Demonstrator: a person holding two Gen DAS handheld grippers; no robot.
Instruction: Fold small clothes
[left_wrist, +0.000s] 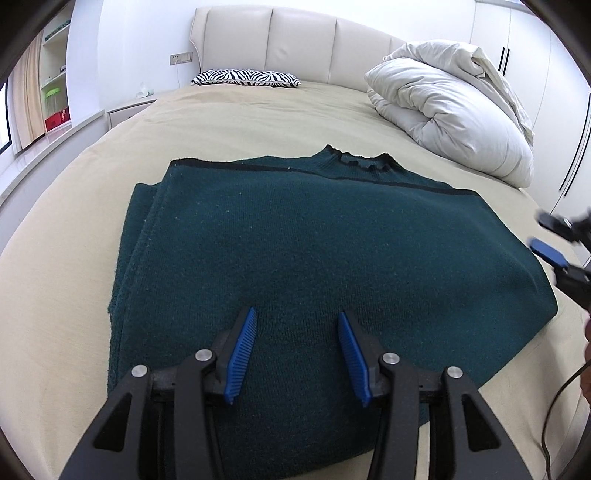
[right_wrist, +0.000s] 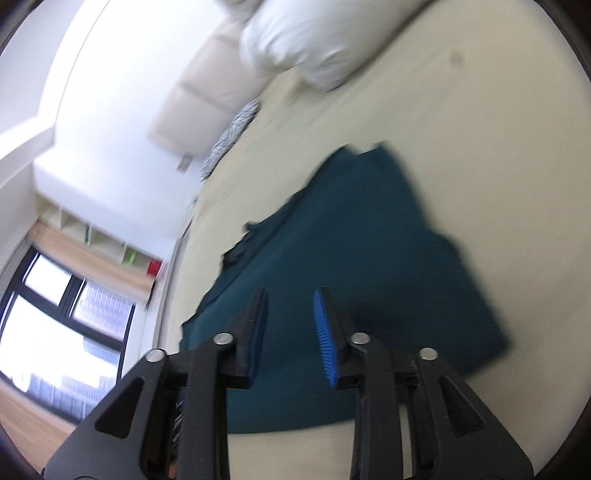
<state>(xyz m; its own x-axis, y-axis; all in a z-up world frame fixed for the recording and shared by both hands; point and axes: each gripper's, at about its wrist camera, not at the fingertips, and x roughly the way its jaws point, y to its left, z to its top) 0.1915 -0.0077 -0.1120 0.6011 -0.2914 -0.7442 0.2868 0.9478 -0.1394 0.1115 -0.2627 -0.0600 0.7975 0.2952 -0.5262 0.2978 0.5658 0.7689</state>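
A dark green knitted sweater (left_wrist: 314, 240) lies folded on the beige bed, its collar toward the headboard and its sleeves tucked in. My left gripper (left_wrist: 297, 317) hovers over the sweater's near edge, its blue pads apart with nothing between them. My right gripper (left_wrist: 546, 236) shows at the sweater's right edge, its fingers apart. In the blurred, tilted right wrist view the right gripper (right_wrist: 290, 295) stands open above the sweater (right_wrist: 351, 258), and no cloth is pinched between its pads.
A bunched white duvet (left_wrist: 454, 110) sits at the bed's far right. A zebra-print pillow (left_wrist: 245, 78) lies by the padded headboard (left_wrist: 280, 44). Shelves and a window ledge run along the left wall. A dark cable (left_wrist: 561, 398) hangs at the lower right.
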